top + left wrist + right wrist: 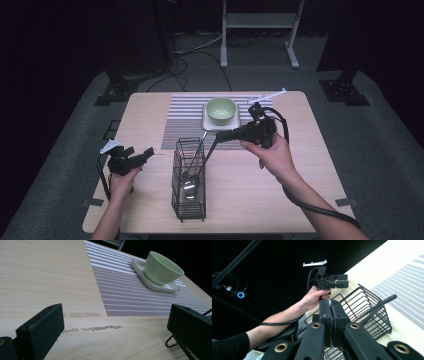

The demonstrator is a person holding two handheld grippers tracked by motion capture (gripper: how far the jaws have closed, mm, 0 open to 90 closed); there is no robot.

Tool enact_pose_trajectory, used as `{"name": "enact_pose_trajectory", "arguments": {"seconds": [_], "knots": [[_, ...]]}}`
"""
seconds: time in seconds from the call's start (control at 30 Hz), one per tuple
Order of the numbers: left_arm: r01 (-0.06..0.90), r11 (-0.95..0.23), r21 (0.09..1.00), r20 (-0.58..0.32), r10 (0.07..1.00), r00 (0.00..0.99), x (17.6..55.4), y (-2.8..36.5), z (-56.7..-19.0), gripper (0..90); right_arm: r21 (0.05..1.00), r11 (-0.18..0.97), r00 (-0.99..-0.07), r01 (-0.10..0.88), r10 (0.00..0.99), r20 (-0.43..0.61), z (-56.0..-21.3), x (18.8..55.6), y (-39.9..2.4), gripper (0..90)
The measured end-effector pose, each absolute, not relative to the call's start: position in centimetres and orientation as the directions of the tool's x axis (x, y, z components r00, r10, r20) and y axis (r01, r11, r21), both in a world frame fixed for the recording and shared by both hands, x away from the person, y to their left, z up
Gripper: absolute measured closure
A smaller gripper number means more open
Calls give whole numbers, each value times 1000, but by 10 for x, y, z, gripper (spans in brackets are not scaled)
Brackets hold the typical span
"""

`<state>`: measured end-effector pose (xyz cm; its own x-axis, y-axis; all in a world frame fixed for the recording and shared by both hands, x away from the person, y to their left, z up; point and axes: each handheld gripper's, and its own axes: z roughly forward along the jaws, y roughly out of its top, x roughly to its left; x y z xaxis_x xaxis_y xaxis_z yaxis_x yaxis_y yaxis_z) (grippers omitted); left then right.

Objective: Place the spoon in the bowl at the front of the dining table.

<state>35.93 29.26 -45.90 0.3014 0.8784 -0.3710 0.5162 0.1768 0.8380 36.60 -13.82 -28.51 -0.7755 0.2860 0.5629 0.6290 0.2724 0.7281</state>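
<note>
We note the right gripper (219, 135) clamped on a spoon's (201, 162) handle; bowl down in the basket (189, 200) near the table's (150, 110) front edge, handle slanting up-right. Left gripper (142, 154) agape, empty.

Bench (37, 277): pale matt wood grain, scuffed patch. Mat (130, 287): woven striped cloth. Bowl (161, 268): glossy green ceramic. Basket (189, 180): black wire; ladle (190, 184): shiny metal.

Ladle (192, 172) bowl half hidden behind basket (189, 200) wires.

High view overhead; gripper views close, sharing basket (372, 315).
</note>
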Motion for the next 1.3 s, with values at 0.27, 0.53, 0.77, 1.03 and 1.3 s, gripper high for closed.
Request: {"name": "enact_pose_trajectory", "arguments": {"seconds": [0.27,0.53,0.77,1.03,1.3], "knots": [[517,176,838,-370,879,301,359,293,-459,0,731,251,-770,635,288,569,-280,366,-149,889],[518,175,837,-369,879,301,359,292,-459,0,733,237,-766,638,296,571,-276,366,-160,889],[518,175,837,-370,879,300,359,292,-459,0,730,218,-757,648,298,582,-275,365,-169,889],[517,176,837,-370,879,300,359,292,-459,0,727,205,-748,655,309,587,-275,365,-179,889],[518,177,837,-371,879,298,359,293,-459,0,721,189,-734,667,335,591,-278,365,-193,888]]}}
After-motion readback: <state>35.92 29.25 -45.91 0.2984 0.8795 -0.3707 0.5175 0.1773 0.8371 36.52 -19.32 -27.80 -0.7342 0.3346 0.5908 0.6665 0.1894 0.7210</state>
